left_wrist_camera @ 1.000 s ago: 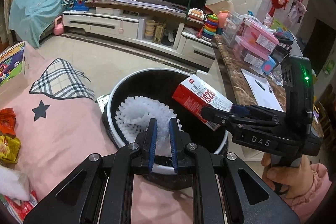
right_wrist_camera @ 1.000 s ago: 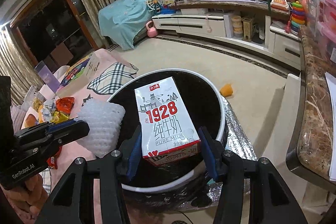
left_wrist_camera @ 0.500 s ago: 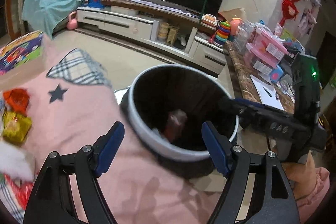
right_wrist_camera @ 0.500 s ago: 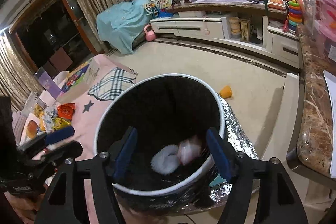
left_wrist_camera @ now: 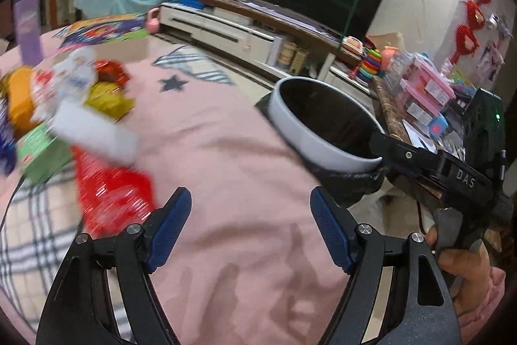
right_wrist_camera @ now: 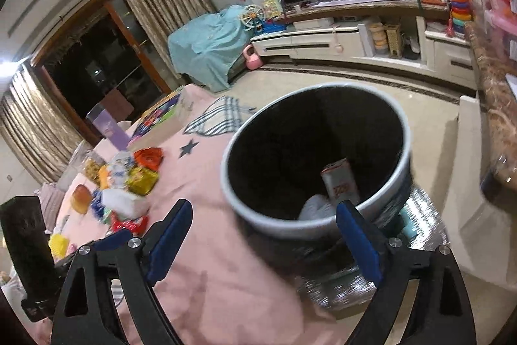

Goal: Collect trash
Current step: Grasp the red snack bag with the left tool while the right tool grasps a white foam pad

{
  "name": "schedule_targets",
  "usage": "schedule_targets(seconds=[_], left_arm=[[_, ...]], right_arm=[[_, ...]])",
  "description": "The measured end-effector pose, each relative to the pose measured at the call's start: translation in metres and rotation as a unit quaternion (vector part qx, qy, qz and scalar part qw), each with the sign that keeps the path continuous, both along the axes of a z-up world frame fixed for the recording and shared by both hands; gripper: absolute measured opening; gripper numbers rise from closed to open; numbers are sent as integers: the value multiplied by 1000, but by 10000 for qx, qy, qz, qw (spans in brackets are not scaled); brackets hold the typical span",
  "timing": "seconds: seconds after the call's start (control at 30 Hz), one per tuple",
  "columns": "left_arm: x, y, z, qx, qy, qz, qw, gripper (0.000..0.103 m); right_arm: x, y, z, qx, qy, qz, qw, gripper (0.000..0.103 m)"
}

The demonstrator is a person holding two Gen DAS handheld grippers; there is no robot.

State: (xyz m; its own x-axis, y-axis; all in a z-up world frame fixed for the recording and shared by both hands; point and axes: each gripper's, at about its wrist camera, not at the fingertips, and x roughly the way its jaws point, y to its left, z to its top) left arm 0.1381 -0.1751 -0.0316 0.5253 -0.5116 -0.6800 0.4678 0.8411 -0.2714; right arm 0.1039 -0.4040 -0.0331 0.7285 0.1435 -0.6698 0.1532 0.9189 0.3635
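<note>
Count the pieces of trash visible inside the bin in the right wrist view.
2. A milk carton stands tilted near the bin's near wall, and a white foam net lies just left of it at the bottom. The dark interior may hide more.

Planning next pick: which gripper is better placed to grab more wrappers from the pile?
Left. The left gripper is open, empty, nearest the wrapper pile; the right gripper faces the bin.

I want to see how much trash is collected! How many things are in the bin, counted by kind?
Inside the bin, seen from the right wrist view:
Milk carton: 1
White foam wrap: 1
Total: 2
</note>
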Motion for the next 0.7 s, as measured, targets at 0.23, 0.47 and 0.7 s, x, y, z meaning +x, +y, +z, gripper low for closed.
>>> schedule_targets(seconds=[0.23, 0.47, 0.7], left_arm=[[-17, 48, -2, -130, -2, 383, 9992, 78], [-23, 83, -4, -142, -17, 819, 9965, 78], [-11, 103, -16, -122, 142, 1039, 9944, 78]], right_arm=[[-3, 37, -7, 110, 54, 303, 9995, 92], [1, 68, -16, 159, 162, 549, 9982, 92], [2, 88, -16, 119, 166, 718, 9972, 92]])
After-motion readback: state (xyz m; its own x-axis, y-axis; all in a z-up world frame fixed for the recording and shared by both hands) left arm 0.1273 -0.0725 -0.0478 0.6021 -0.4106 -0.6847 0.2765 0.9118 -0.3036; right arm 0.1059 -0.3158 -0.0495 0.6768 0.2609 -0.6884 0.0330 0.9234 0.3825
